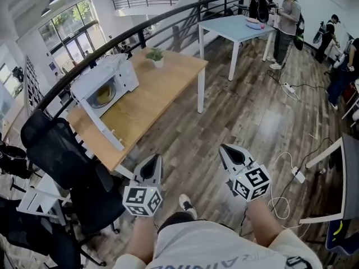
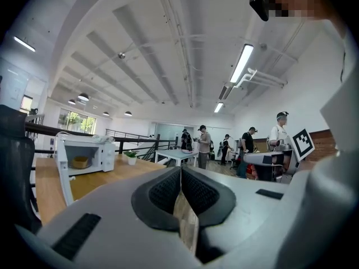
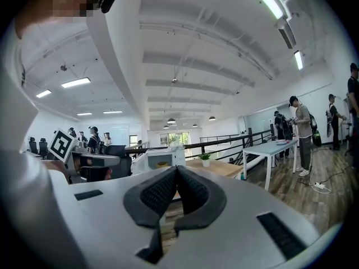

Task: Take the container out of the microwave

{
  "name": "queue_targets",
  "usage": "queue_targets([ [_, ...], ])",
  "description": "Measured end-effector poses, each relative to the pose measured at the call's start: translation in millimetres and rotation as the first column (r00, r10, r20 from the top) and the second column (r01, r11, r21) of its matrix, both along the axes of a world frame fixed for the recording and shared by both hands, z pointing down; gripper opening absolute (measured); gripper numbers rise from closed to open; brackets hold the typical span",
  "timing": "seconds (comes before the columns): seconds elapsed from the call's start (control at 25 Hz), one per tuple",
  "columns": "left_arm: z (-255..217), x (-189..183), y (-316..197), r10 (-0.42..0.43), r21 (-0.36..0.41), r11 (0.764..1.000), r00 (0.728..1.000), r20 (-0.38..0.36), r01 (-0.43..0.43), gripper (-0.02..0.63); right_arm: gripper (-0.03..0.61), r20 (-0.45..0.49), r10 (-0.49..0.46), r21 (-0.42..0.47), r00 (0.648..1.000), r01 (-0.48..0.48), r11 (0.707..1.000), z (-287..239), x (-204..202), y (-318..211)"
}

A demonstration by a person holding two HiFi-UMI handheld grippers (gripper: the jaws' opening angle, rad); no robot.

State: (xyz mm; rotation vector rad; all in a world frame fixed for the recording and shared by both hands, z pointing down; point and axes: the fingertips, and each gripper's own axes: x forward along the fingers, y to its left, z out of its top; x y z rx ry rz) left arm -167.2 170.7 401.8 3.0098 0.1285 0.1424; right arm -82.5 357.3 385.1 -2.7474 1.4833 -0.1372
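A white microwave [image 1: 106, 83] stands at the far left end of a wooden table [image 1: 151, 102], its door [image 1: 101, 122] swung open towards me. Inside sits a yellowish container [image 1: 102, 96], also seen as a small basket-like bowl [image 2: 81, 162] in the left gripper view and as a pale spot [image 3: 162, 164] in the right gripper view. My left gripper [image 1: 152, 162] and right gripper [image 1: 226, 150] are held side by side over the floor, short of the table and well away from the microwave. Both have their jaws together with nothing between them [image 2: 180, 170] [image 3: 176, 170].
A black office chair [image 1: 56, 150] stands at the table's near left corner. A small potted plant [image 1: 155, 56] sits on the table's far end. Beyond it is a light blue table [image 1: 235, 27] with several people. A railing [image 1: 140, 29] runs behind; cables and a power strip [image 1: 297, 175] lie on the floor at right.
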Motion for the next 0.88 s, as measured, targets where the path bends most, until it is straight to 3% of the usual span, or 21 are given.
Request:
queue_targets([
  [0.44,0,106,-85,-0.015,-0.022,1.000,1.000,0.004,0.015,0.035,0.021,0.003,-0.003,-0.047,1.000,0.003,0.999,-6,113,-84],
  [0.88,1,139,-157,-0.080,-0.047,0.996,0.997,0.002,0.080,0.035,0.021,0.024,-0.086,-0.060,0.996,0.087,0.994,1,159,-175],
])
